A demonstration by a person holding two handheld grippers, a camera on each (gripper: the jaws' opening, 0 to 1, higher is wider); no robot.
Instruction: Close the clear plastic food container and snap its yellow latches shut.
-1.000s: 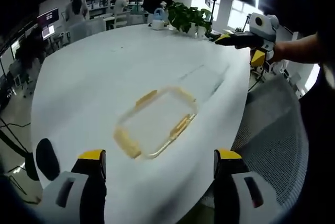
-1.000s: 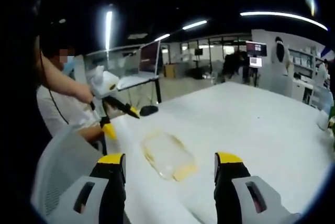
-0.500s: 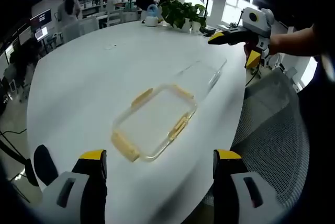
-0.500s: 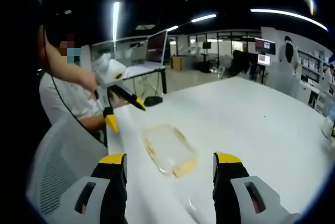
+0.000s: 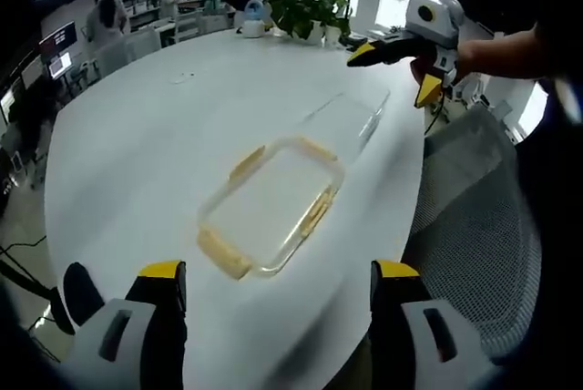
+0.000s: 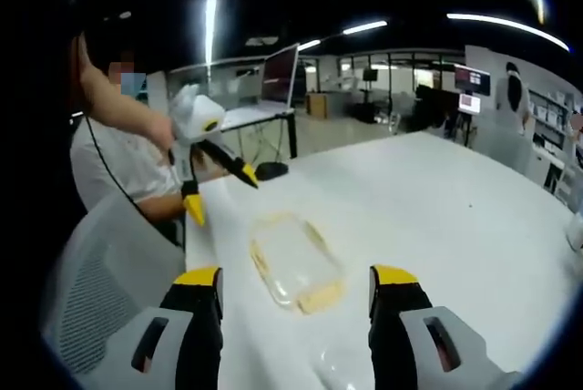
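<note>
An open clear plastic container (image 5: 271, 208) with yellow latches on its rim lies on the white table (image 5: 137, 144), near the edge. Its clear lid (image 5: 351, 118) lies flat just beyond it. My left gripper (image 5: 279, 273) hovers open above the container's near end, holding nothing. The right gripper (image 5: 392, 69) hangs open in the air past the lid, at the upper right. In the right gripper view the container (image 6: 293, 261) lies ahead between my open right gripper's (image 6: 296, 276) jaws, and the left gripper (image 6: 220, 194) is in the air behind it, open.
Potted plants (image 5: 310, 12) and a kettle stand at the table's far end. A grey mesh chair (image 5: 465, 217) is close to the table edge beside the container. A person's arm (image 6: 118, 112) holds the left gripper. Desks, monitors and people fill the background.
Both cameras have shifted a little. The right gripper has drifted slightly closer over the table edge; the left gripper has risen a bit. The container and lid have not moved.
</note>
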